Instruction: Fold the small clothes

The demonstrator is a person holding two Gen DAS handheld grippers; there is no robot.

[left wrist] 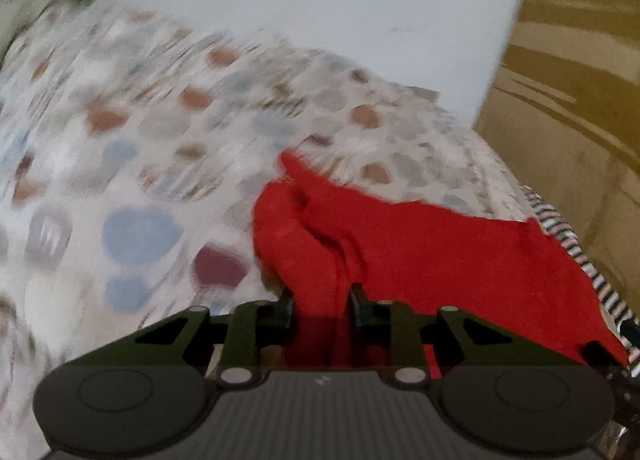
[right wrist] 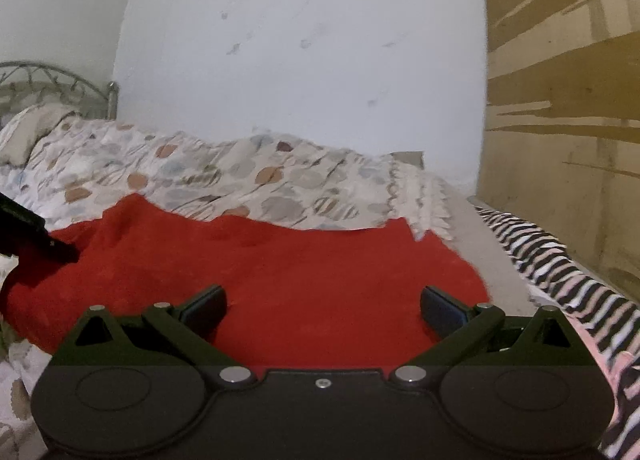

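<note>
A red cloth [right wrist: 280, 268] lies spread on a bed with a spotted bedspread [right wrist: 240, 176]. My left gripper [left wrist: 320, 306] is shut on a bunched edge of the red cloth [left wrist: 420, 252] and holds it up off the bedspread [left wrist: 140, 140]; that view is blurred. My right gripper [right wrist: 322, 306] is open, its fingers wide apart just above the near part of the cloth, holding nothing. The left gripper shows as a dark shape at the cloth's left edge in the right wrist view [right wrist: 36, 236].
A black-and-white striped garment [right wrist: 560, 272] lies at the bed's right edge, also seen in the left wrist view [left wrist: 576, 256]. A white wall [right wrist: 300, 40] stands behind the bed, a tan wall [right wrist: 568, 100] to the right, a metal headboard [right wrist: 52, 80] at far left.
</note>
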